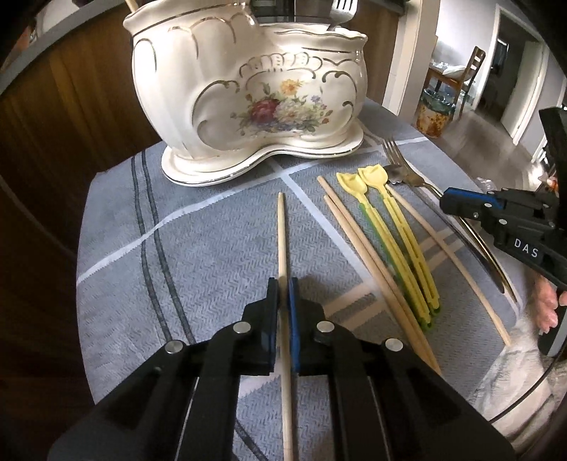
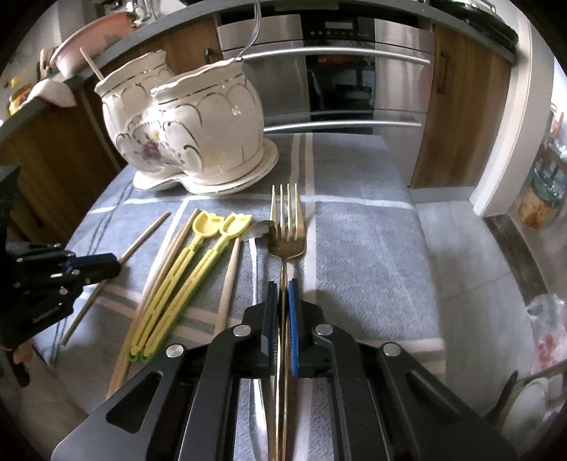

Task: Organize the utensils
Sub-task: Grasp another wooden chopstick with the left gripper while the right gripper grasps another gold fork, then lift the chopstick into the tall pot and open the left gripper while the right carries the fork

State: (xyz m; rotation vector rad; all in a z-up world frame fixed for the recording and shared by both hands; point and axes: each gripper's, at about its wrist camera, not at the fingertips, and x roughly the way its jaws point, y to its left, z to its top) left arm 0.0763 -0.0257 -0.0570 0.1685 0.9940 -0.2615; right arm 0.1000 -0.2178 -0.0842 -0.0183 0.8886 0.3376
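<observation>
My left gripper is shut on a single wooden chopstick that lies on the grey cloth, pointing toward the white flowered ceramic holder. My right gripper is shut on the thin handle of a gold fork, whose tines point away toward the holder. Between the two lie more chopsticks and two yellow plastic spoons. The holder has a chopstick and a metal handle standing in it. Each gripper shows in the other's view: right gripper, left gripper.
A silver utensil lies just left of the fork. Behind the table stand wooden cabinets and a steel oven. The cloth's right edge meets bare tabletop, with a plastic bag further right.
</observation>
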